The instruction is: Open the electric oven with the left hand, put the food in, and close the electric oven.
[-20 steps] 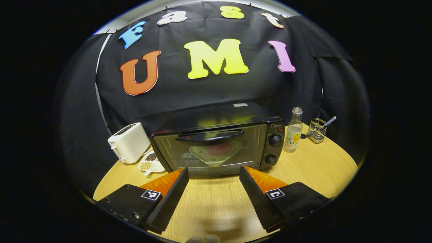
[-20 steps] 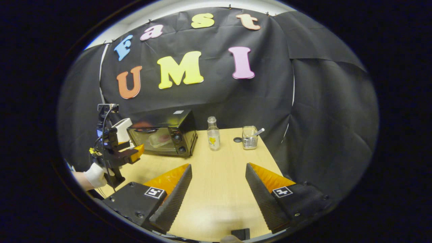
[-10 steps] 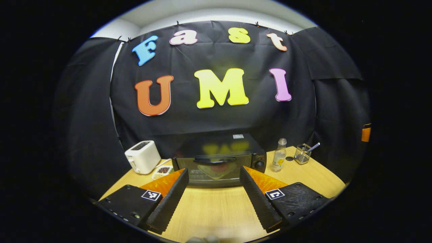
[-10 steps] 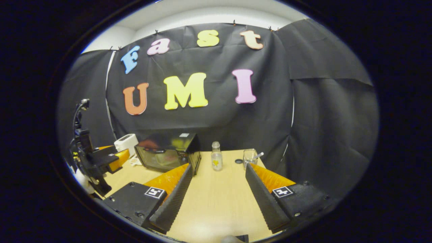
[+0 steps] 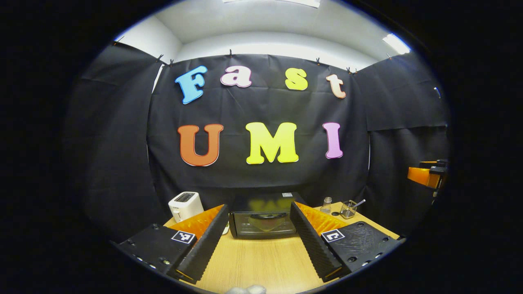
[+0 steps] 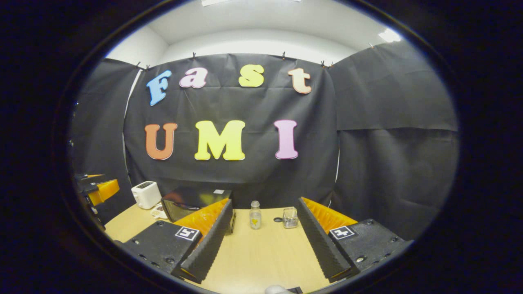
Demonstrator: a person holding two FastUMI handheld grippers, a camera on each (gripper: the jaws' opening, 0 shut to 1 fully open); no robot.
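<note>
The black electric oven (image 5: 261, 223) stands at the back of the wooden table (image 5: 261, 261) with its door shut. A pale plate shape shows faintly behind the glass. My left gripper (image 5: 258, 205) is open, well back from the oven and raised, with nothing between its fingers. In the right gripper view the oven (image 6: 188, 201) sits at the left, partly behind one finger. My right gripper (image 6: 264, 200) is open and empty, high above the table. Each gripper shows at the edge of the other's view: the right gripper (image 5: 427, 175) and the left gripper (image 6: 98, 190).
A white toaster (image 5: 186, 205) stands left of the oven, with a small dish beside it. Right of the oven are a clear bottle (image 5: 327, 205) and a wire holder (image 5: 348, 209) with a utensil. The bottle (image 6: 255, 215) and holder (image 6: 290, 217) lie ahead of my right gripper.
Both grippers have drawn back from the oven and risen, so the oven looks smaller and farther off. Both stay open and empty. The oven door stays shut.
</note>
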